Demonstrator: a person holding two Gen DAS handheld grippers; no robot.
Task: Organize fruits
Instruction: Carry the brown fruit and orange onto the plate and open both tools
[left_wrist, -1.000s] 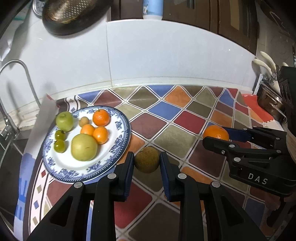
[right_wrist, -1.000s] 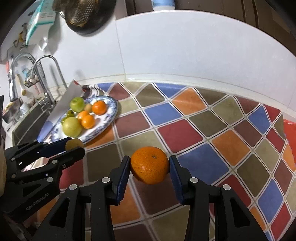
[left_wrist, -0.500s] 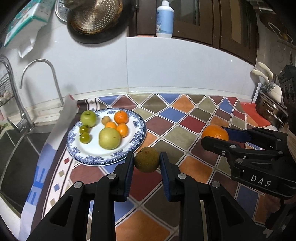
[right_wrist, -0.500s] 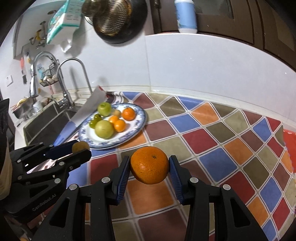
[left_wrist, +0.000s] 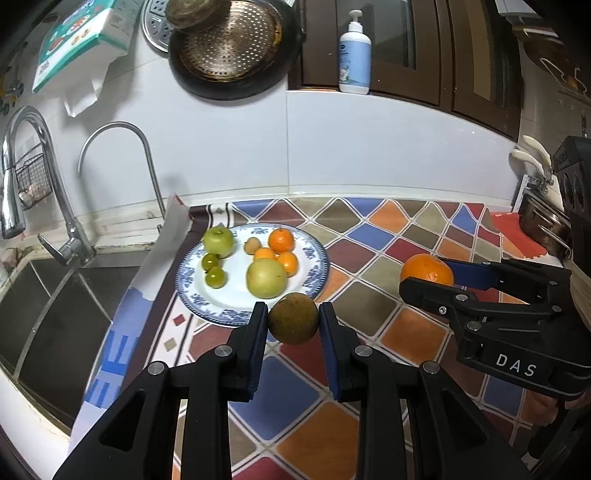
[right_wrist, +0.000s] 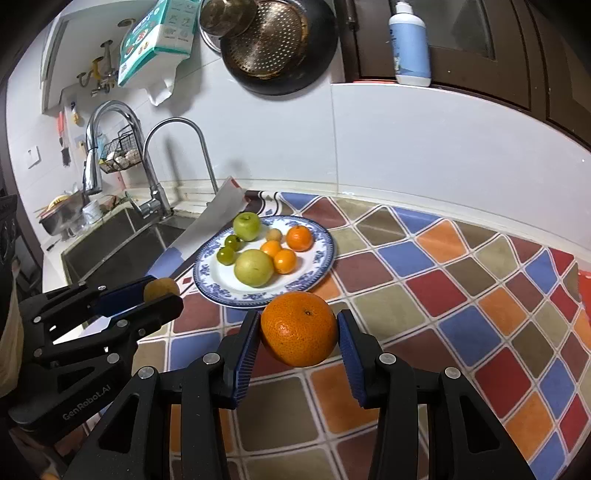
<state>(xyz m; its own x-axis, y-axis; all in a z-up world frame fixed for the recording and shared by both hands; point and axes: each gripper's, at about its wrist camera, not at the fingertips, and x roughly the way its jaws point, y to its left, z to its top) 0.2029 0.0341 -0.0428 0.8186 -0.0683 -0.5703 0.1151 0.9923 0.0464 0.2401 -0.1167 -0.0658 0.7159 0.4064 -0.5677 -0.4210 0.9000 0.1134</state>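
Observation:
My left gripper (left_wrist: 293, 325) is shut on a round brown-green fruit (left_wrist: 293, 323) and holds it above the counter, just in front of the blue-rimmed plate (left_wrist: 316, 280). My right gripper (right_wrist: 298, 330) is shut on a large orange (right_wrist: 298, 328), also lifted, to the right of the plate. The plate (right_wrist: 321, 267) carries a green apple (right_wrist: 246, 226), a yellow-green pear-like fruit (right_wrist: 253, 267), two small green fruits, three small oranges (right_wrist: 299, 237) and a small tan fruit. Each gripper shows in the other's view: the right (left_wrist: 428, 275), the left (right_wrist: 160, 291).
The counter wears a colourful diamond-pattern mat (left_wrist: 391, 240). A sink (left_wrist: 55, 306) with two taps (left_wrist: 122, 162) lies left of the plate. A folded paper strip (left_wrist: 162, 243) stands at the mat's left edge. Pots (left_wrist: 543, 225) sit at the far right.
Both grippers have risen and drawn back from the counter with their fruits still held. The plate now looks smaller and farther off, and more of the wall and sink shows.

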